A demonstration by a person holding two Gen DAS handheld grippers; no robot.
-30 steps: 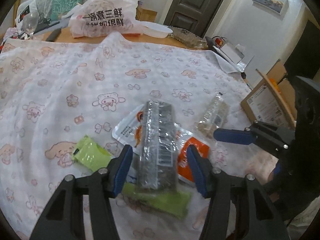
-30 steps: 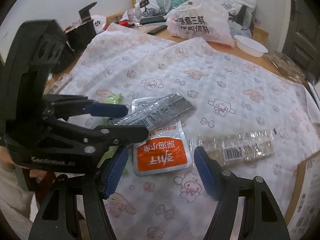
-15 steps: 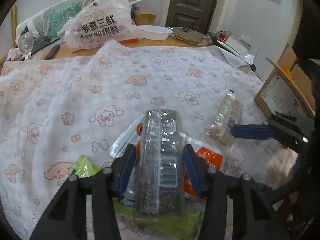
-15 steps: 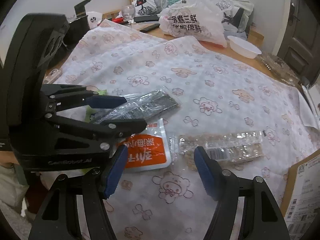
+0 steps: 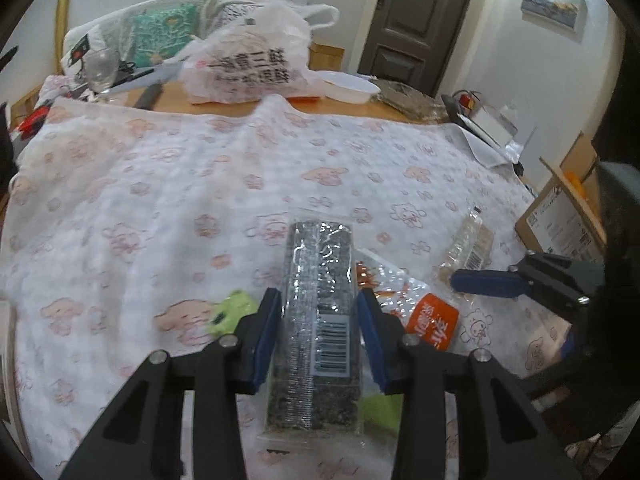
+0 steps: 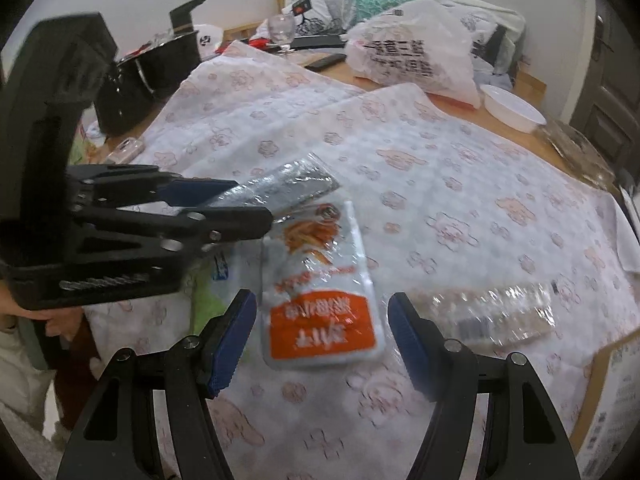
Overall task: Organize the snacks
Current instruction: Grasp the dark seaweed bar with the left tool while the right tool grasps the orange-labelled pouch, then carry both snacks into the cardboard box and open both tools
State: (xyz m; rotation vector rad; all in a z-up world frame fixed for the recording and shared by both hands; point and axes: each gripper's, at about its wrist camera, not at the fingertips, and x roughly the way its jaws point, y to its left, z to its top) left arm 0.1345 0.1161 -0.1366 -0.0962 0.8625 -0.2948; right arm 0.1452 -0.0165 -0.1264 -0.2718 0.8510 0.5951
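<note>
- Seaweed pack (image 5: 320, 320), lower centre of the left wrist view, is clamped in the left gripper (image 5: 319, 330).
- Right gripper (image 6: 322, 336) gapes released over the orange pouch (image 6: 320, 280).
- Cardboard box (image 5: 560, 216), right edge; contents unclear.

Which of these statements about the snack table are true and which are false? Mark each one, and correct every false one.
1. The left gripper is shut on the dark seaweed pack. True.
2. The right gripper is clamped on the clear cracker pack. False: it is open, over the orange-and-white pouch.
3. The orange-and-white pouch lies on the cartoon-print cloth. True.
4. The white plastic bag lies between the two grippers. False: it sits at the far end of the table.
5. A white bowl stands beside the plastic bag. True.
</note>
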